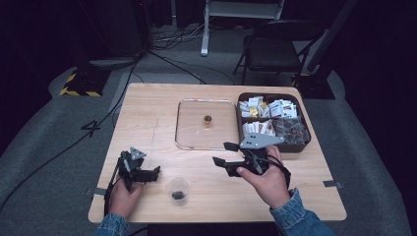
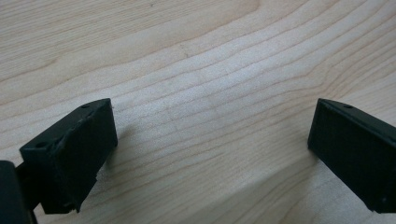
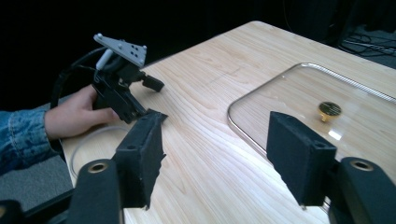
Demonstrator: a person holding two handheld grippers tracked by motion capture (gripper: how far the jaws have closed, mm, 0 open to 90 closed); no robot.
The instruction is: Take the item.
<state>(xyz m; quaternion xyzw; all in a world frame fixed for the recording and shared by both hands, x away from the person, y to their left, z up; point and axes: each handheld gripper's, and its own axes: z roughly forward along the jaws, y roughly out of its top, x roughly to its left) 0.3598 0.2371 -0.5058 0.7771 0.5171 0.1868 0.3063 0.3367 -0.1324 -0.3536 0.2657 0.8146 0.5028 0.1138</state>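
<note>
Near the front edge of the counter (image 1: 147,113), between the person's two hands, stands a small clear cup (image 1: 177,189) with something dark lying in its bottom; what it is cannot be made out. Beyond it lies a square glass lid (image 1: 196,123), flat on the wood, with a small brass knob (image 1: 208,119) at its middle. Just beside the lid's right edge sits a dark box (image 1: 239,118) divided into compartments, filled with white and brown packets (image 1: 268,108).

The right tongs (image 1: 222,153) hover above the wood near the box's front corner and the lid's near edge, pointing toward the lid. Their jaws stand fairly wide with nothing between them. The left tongs (image 1: 147,164) rest low at the counter beside the cup, also wide and empty, with bare wood between the pads.

The work appears to be picking from the box and filling the cup, or else lifting the lid by its knob; which one is next cannot be told. Either way, the right tongs should come down squarely over the target, jaws straddling it evenly before closing. The knob is small and round and likely to slip from a skewed pinch. The cup looks light and tippable, so the left tongs are well placed to steady it.
</note>
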